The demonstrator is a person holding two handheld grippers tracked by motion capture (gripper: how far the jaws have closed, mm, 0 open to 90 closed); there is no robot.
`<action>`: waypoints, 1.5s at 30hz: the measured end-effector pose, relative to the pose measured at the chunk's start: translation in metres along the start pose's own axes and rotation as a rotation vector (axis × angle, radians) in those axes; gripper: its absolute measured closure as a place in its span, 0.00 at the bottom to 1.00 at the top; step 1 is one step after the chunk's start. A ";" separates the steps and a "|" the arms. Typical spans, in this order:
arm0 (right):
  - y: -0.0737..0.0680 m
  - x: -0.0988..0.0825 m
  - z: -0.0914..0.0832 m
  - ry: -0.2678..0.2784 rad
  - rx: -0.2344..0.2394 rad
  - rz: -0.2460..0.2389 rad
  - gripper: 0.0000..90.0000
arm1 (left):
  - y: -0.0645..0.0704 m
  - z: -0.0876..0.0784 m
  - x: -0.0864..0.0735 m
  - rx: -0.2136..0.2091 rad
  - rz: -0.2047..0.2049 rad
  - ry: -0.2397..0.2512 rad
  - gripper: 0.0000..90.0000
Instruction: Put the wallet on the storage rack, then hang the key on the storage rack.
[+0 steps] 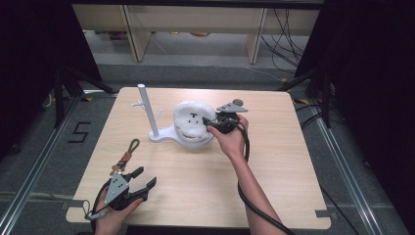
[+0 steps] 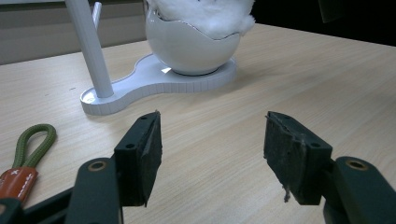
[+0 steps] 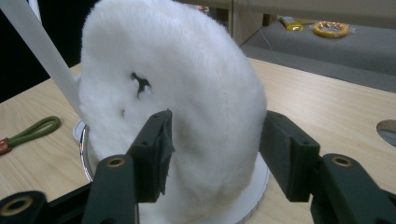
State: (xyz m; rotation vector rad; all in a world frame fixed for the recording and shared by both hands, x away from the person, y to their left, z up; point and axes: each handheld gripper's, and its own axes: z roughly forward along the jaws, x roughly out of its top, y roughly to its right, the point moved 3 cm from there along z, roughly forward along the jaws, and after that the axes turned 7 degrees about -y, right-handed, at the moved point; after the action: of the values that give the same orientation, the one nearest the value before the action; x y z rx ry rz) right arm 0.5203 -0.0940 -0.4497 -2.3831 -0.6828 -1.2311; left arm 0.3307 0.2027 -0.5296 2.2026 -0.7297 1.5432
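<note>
On the one table [image 1: 274, 161] there were two grippers, one left [image 1: 143, 177] and one right [image 1: 211, 121]. One white stand [image 1: 155, 133] with one post [image 1: 148, 108] stood far of centre, holding one bowl [image 2: 187, 46] and one plush [image 3: 187, 107]. One keyring [image 1: 125, 156] lay near left.

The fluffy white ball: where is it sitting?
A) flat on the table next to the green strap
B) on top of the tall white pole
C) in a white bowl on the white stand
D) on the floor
C: the fluffy white ball rests in the round white bowl, which sits on the white stand beside the pole, and the right gripper reaches toward it with its jaws open.
</note>
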 end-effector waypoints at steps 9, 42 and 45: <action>0.001 0.002 -0.007 0.021 -0.008 0.024 0.38 | 0.000 0.000 0.000 0.000 -0.004 0.001 0.41; 0.011 -0.076 -0.084 -0.047 -0.026 0.083 0.33 | -0.004 -0.003 0.005 0.019 -0.043 0.025 0.38; 0.006 -0.091 -0.091 -0.085 -0.019 0.143 0.34 | -0.008 -0.006 0.011 0.028 -0.044 0.015 0.38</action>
State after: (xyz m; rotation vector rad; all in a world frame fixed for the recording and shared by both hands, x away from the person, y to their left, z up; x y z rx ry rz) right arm 0.4192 -0.1697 -0.4759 -2.4640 -0.5178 -1.0879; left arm 0.3340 0.2100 -0.5169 2.2090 -0.6544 1.5558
